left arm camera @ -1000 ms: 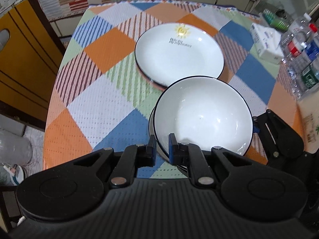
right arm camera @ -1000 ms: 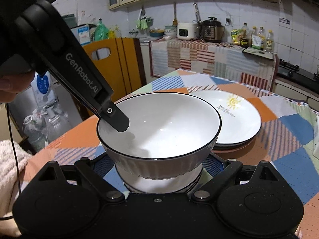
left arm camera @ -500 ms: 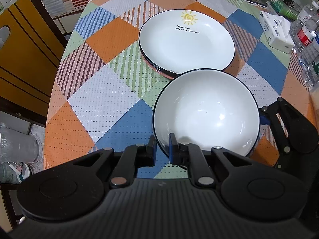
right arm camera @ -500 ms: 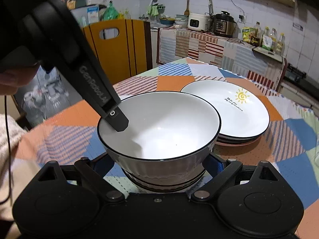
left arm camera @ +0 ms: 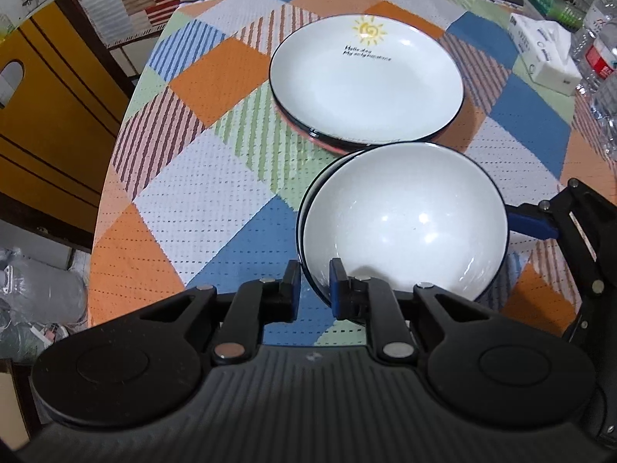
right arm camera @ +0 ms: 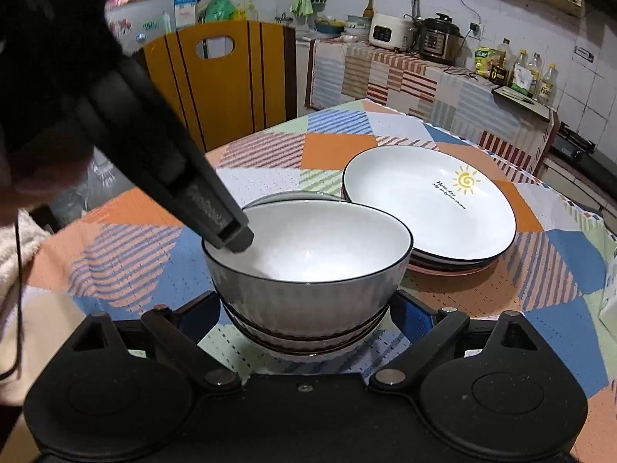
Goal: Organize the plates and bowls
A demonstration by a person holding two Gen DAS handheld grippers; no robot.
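Observation:
A white bowl with a black rim (left arm camera: 405, 220) (right arm camera: 308, 247) sits tilted in a stack of bowls (right arm camera: 304, 332) on the checked tablecloth. My left gripper (left arm camera: 314, 285) is shut on the near rim of the top bowl, one finger inside and one outside; in the right wrist view its finger (right arm camera: 216, 216) reaches into the bowl. My right gripper (right arm camera: 304, 316) is open, its blue pads on either side of the bowl stack, apart from it. Behind the bowls, a stack of white plates with a sun print (left arm camera: 366, 77) (right arm camera: 428, 204) rests on a pink plate.
A tissue pack (left arm camera: 543, 54) and water bottles (left arm camera: 601, 38) stand at the table's right edge. A yellow chair (right arm camera: 227, 77) stands at the far left side. A counter with cookers (right arm camera: 435, 38) is behind the table.
The top bowl has come down into the stack and now sits tilted. My left gripper still pinches its rim; my right gripper stays spread around the stack.

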